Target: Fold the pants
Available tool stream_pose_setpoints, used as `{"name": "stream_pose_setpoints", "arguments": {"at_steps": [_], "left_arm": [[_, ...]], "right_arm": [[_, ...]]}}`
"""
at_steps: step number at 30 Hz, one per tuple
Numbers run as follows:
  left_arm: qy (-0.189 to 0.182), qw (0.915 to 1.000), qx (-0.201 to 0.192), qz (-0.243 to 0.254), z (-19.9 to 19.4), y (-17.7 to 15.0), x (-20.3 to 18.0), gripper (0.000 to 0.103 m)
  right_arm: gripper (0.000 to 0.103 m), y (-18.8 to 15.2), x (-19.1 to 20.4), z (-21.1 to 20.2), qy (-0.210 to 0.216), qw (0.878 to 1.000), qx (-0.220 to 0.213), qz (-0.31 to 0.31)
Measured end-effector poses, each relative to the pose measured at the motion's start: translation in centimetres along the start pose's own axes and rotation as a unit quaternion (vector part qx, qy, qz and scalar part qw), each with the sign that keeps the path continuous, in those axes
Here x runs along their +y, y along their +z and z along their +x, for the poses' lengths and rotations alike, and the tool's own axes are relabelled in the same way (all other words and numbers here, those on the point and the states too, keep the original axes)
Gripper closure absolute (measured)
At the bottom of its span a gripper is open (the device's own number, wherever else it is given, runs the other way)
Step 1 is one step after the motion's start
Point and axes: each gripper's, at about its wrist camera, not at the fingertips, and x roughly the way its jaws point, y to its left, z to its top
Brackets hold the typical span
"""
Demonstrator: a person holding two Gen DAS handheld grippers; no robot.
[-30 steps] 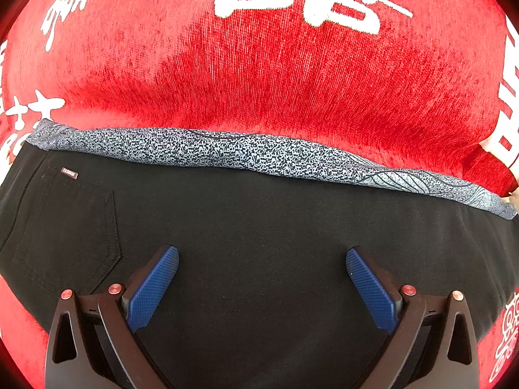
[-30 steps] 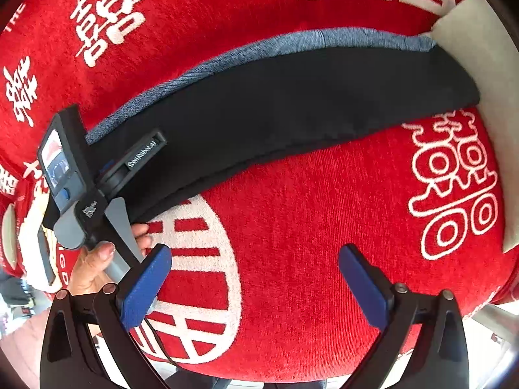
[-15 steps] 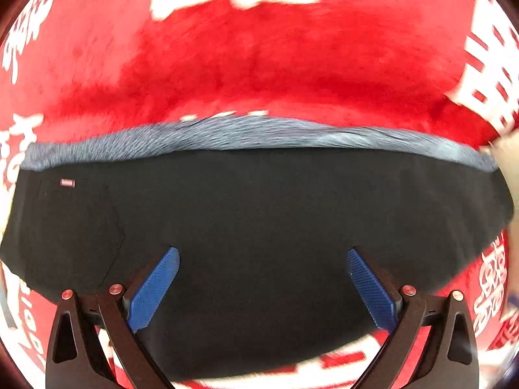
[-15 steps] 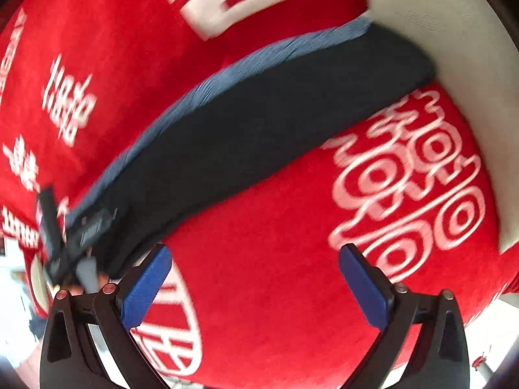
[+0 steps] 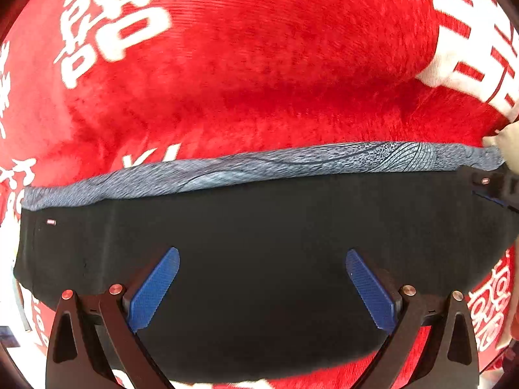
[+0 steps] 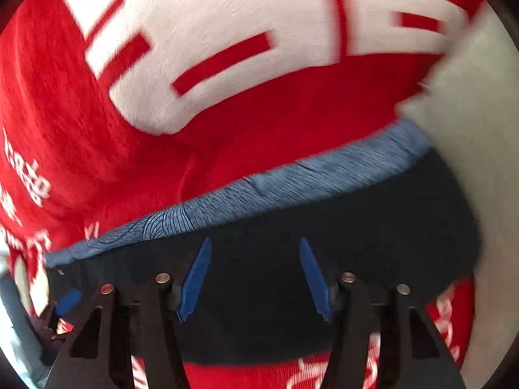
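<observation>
Black pants lie flat across a red blanket, with a strip of blue-grey patterned cloth showing along their far edge. My left gripper is open over the middle of the pants, empty, blue pads wide apart. In the right wrist view, my right gripper hovers over the pants near their right end, its jaws partly closed with a gap between them and nothing held. The patterned strip runs along the far edge there too. My right gripper's tip also shows at the pants' far right.
The red plush blanket with white characters covers the surface all around. A pale cream surface lies beyond the blanket at the right. My left gripper's blue pad peeks in at the right wrist view's lower left.
My right gripper has swung from beside the pants to over their right end and its jaws have narrowed. My left gripper stayed open and has pulled back a little, showing more of the pants.
</observation>
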Motion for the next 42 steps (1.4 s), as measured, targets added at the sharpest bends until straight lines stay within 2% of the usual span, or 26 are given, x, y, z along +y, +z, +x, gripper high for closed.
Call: {"name": "stream_pose_setpoints", "arguments": {"at_steps": [3, 5, 6, 7, 10, 13, 17, 22, 27, 33, 42], "left_arm": [[0.006, 0.9999, 0.011, -0.004, 1.4, -0.4, -0.7, 0.0], [0.001, 0.9998, 0.012, -0.015, 1.9, -0.6, -0.7, 0.0], [-0.003, 0.9997, 0.011, -0.019, 2.0, -0.7, -0.6, 0.0], [-0.01, 0.9996, 0.011, -0.025, 2.2, -0.8, -0.4, 0.0], [-0.028, 0.9989, 0.01, -0.038, 2.7, -1.2, 0.1, 0.0], [-0.03, 0.9989, 0.004, -0.035, 2.8, -1.4, 0.0, 0.0], [-0.033, 0.9988, 0.002, -0.036, 2.5, -1.9, 0.1, 0.0], [-0.032, 0.9986, 0.02, -0.036, 4.1, -0.9, 1.4, 0.0], [-0.024, 0.9982, 0.045, -0.032, 4.3, 1.2, 1.6, 0.0], [-0.021, 0.9997, 0.003, -0.013, 1.2, 1.2, 1.4, 0.0], [-0.01, 0.9998, -0.014, -0.008, 0.2, 1.2, -0.7, 0.0]], "right_arm": [[0.043, 0.5, -1.3, 0.7, -0.042, 0.999, -0.017, -0.026], [0.042, 0.8, -3.4, -0.1, -0.073, 0.997, -0.026, 0.003], [0.042, 0.7, -4.6, -0.5, -0.062, 0.997, -0.024, 0.025], [0.042, 0.3, -6.1, -1.4, -0.022, 0.998, -0.021, 0.054], [0.038, -1.6, -7.8, -3.5, 0.036, 0.996, -0.023, 0.085], [0.023, -4.8, -9.0, -5.1, 0.104, 0.986, -0.027, 0.126], [0.023, -8.5, -10.0, -5.2, 0.16, 0.967, -0.024, 0.197], [0.023, -11.1, -9.7, -4.7, 0.164, 0.96, -0.021, 0.227], [0.023, -11.5, -9.2, -4.2, 0.173, 0.955, -0.018, 0.24], [0.023, -11.5, -10.1, -4.4, 0.181, 0.946, -0.036, 0.265], [0.023, -12.5, -12.7, -4.9, 0.178, 0.926, -0.099, 0.318]]}}
